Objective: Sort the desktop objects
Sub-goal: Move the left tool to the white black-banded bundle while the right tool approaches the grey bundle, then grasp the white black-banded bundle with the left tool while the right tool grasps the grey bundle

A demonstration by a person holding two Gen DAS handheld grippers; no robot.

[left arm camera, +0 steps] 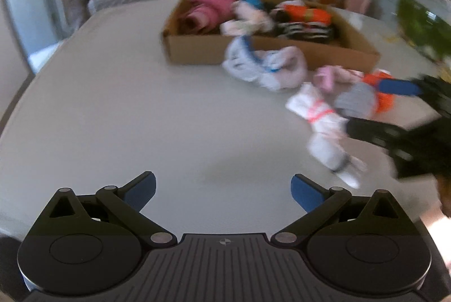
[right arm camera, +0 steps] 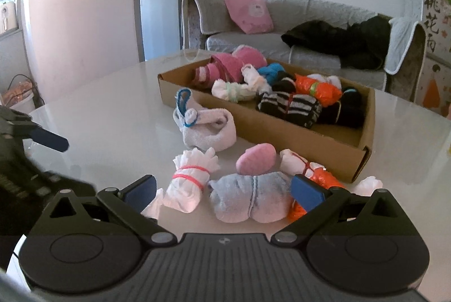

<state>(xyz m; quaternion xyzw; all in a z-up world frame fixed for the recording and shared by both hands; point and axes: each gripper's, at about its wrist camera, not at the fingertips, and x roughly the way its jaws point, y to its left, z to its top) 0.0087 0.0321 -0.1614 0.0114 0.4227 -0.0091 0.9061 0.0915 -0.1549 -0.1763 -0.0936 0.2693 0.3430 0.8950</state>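
A cardboard box (right arm camera: 282, 133) on the white table (right arm camera: 112, 116) holds several rolled sock bundles in pink, white, blue, orange and black stripes. Loose bundles lie in front of it: a white-and-blue one (right arm camera: 205, 130), a white one with red bands (right arm camera: 188, 183), a pink one (right arm camera: 256, 158), a pale blue-grey one (right arm camera: 248, 200) and an orange one (right arm camera: 324, 178). My right gripper (right arm camera: 224, 190) is open, and the blue-grey bundle lies between its fingertips. My left gripper (left arm camera: 224, 190) is open over bare table with nothing in it. The left wrist view is blurred and shows the box (left arm camera: 267, 48) ahead to the right.
A grey sofa (right arm camera: 310, 20) with a pink cushion (right arm camera: 249, 11) and dark clothing stands beyond the table. The left gripper's blue finger (right arm camera: 48, 140) reaches in from the left edge of the right wrist view. The table's left half (left arm camera: 112, 104) is bare.
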